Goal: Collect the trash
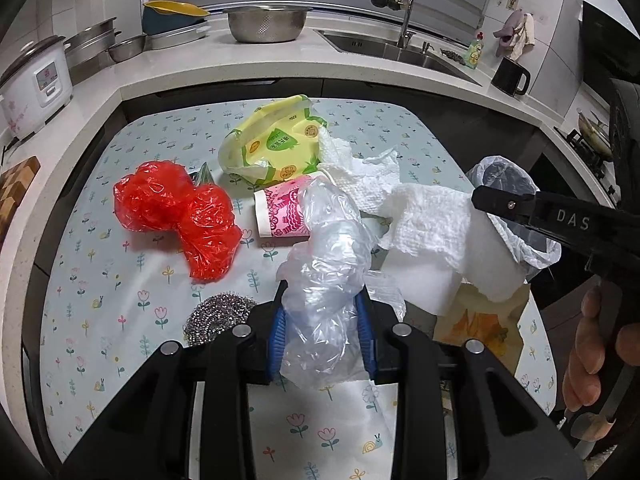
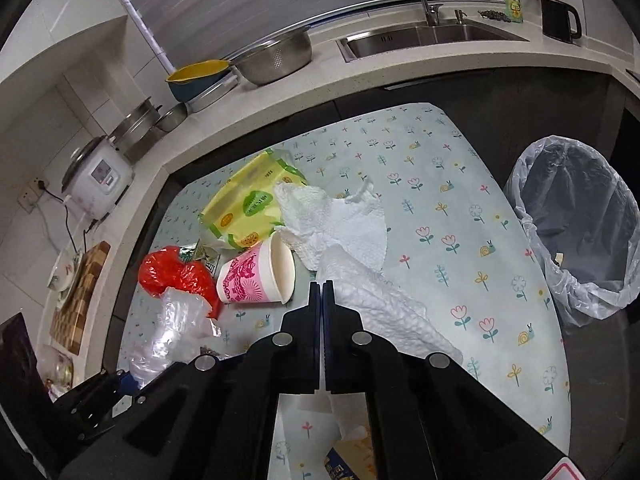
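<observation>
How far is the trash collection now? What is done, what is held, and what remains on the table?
Done: little, the lined bin looks almost empty. In hand: the left gripper is shut on a clear plastic bag; the right gripper is shut on white paper towel. Left: red plastic bag, pink paper cup, yellow package, steel scourer.

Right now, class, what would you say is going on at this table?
A person is clearing trash with a gripper in each hand. The left gripper is shut on a crumpled clear plastic bag. The right gripper is closed, apparently pinching a white paper towel. A red plastic bag, a pink paper cup and a yellow wrapper lie on the flowered tablecloth. A lined trash bin stands beside the table.
</observation>
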A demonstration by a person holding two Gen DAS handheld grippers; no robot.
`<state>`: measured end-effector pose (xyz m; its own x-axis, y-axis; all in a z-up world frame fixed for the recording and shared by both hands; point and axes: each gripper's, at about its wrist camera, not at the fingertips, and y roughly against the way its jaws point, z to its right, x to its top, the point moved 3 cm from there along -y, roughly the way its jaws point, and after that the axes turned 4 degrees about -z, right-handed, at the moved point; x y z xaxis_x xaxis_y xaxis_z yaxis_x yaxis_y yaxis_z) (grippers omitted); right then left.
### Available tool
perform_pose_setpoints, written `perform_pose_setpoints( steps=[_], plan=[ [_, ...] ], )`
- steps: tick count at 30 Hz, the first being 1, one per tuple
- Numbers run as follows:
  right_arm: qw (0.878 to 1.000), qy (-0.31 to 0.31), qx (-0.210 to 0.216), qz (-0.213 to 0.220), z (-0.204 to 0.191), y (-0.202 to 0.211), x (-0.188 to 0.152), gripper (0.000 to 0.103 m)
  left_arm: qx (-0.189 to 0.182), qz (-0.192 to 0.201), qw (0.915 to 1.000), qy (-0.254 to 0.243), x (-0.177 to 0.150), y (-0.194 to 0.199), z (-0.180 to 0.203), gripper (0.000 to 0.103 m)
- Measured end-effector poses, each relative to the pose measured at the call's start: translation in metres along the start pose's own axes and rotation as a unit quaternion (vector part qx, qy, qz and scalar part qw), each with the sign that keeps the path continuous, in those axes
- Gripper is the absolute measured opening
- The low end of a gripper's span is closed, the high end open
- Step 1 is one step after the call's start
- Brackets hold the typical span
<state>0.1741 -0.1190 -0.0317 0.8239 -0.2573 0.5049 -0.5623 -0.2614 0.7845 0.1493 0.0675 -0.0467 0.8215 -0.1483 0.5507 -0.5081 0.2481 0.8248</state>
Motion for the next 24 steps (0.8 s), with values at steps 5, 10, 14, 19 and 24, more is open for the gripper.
perform_pose_setpoints(
  steps=[5,10,14,19,24],
  plan=[
    [0.999,-0.004,-0.045,-0.010,0.016,-0.004,-0.016,0.002,-0.015,-0.008,0.9998,-0.012,-0.007,0.000,0.015,0.029],
    [0.995,-0.034,-0.087,-0.040,0.057,-0.021,-0.041,0.002,-0.012,-0.029,0.9992,-0.026,-0.020,-0.017,0.027,0.031],
    [0.995,-0.049,-0.078,-0.042,0.068,-0.019,-0.049,0.002,0.008,-0.049,0.9984,-0.028,-0.027,-0.036,0.025,0.037],
    [0.996,-0.058,-0.056,-0.032,0.067,-0.011,-0.045,0.002,0.003,-0.034,0.9993,-0.015,-0.023,-0.029,0.023,0.068],
    [0.996,-0.065,-0.051,-0.027,0.070,-0.012,-0.035,0.002,-0.015,0.006,0.9981,-0.059,-0.016,-0.016,0.051,0.086]
  ],
)
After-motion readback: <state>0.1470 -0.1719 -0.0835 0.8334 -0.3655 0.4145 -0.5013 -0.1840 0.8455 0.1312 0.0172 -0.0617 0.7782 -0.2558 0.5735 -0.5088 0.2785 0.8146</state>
